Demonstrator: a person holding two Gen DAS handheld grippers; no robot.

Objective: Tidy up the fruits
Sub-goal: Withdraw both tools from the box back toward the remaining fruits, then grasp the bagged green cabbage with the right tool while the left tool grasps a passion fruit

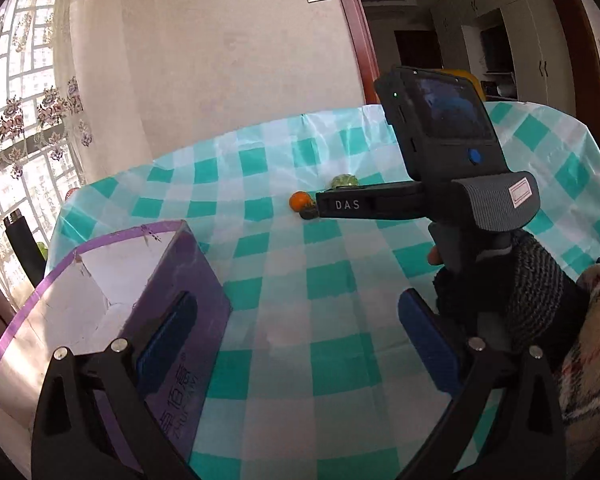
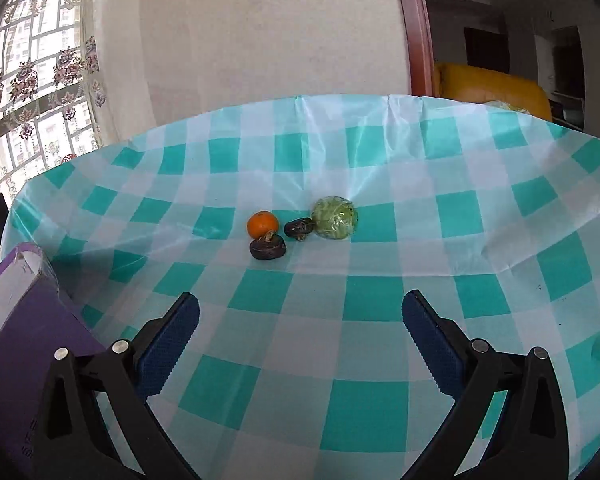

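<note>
Orange, 2 dark fruits & green wrapped fruit are clustered mid-tablecloth, row running left–right, well beyond purple box; left gripper & right gripper are held apart, gripping nothing; "DAS" is read on right gripper body.

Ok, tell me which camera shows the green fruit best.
The right wrist view: the green fruit lies fully visible beside two dark fruits. In the left wrist view the right gripper hides most of it.
</note>
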